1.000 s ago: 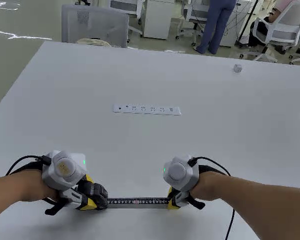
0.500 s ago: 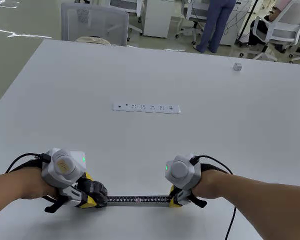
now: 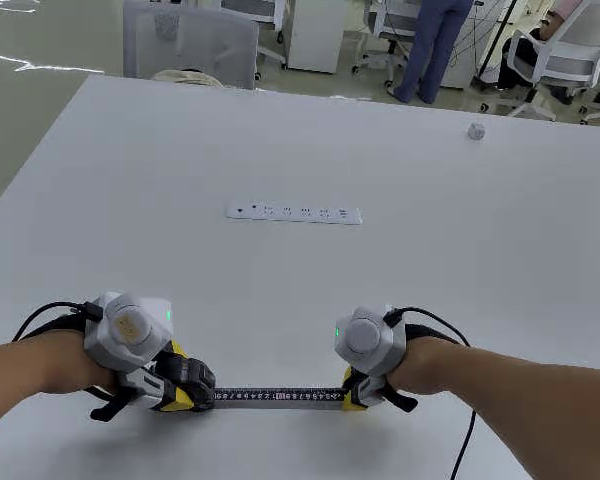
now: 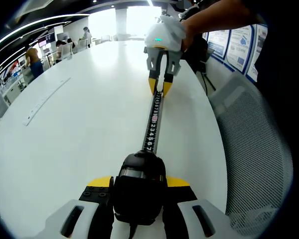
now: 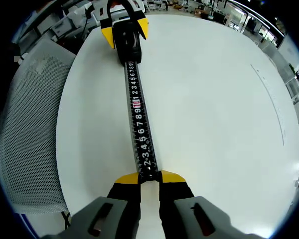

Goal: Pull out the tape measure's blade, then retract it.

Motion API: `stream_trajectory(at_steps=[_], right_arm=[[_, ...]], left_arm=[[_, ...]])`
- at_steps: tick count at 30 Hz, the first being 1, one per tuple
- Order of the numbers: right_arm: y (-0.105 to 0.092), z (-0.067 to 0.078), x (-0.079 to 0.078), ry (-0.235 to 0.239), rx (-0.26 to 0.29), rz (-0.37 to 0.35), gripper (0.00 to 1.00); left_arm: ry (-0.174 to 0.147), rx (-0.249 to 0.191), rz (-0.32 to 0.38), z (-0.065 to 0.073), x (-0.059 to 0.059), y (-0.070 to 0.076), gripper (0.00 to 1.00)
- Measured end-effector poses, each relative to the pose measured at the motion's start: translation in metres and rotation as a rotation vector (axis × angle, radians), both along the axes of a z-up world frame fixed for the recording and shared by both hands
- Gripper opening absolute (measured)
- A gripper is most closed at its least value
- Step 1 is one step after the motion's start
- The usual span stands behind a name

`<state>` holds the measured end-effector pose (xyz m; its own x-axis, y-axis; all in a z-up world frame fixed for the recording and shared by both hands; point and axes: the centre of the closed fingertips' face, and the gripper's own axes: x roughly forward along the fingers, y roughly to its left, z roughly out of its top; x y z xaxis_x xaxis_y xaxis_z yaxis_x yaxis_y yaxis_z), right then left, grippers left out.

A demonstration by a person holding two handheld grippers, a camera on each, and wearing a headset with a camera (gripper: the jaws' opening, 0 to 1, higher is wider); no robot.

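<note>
- L tool (image 4: pixel 139 182) clamped on tape measure case (image 3: pixel 188 384); R tool (image 5: pixel 149 176) pinched shut on blade (image 5: pixel 137 109) tip.
- Both at tabletop (image 3: pixel 310 140) near edge.
- Vs 1 s ago: R tool slightly further right, so more blade is out. Pull-out prob. ongoing; retract pending.

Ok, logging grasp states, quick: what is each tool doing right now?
Left tool: closed, holding the tape measure case.
Right tool: closed, pinching the end of the blade.
</note>
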<state>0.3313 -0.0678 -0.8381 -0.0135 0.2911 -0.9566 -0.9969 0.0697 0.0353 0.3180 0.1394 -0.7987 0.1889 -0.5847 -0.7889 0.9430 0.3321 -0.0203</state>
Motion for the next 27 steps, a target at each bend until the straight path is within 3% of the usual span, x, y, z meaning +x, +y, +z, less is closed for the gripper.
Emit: stream_trajectory(at_steps=[27], right_arm=[[-0.011, 0.001, 0.002, 0.001, -0.018, -0.008, 0.11]], left_arm=[[-0.001, 0.001, 0.001, 0.0, 0.0, 0.0, 0.34]])
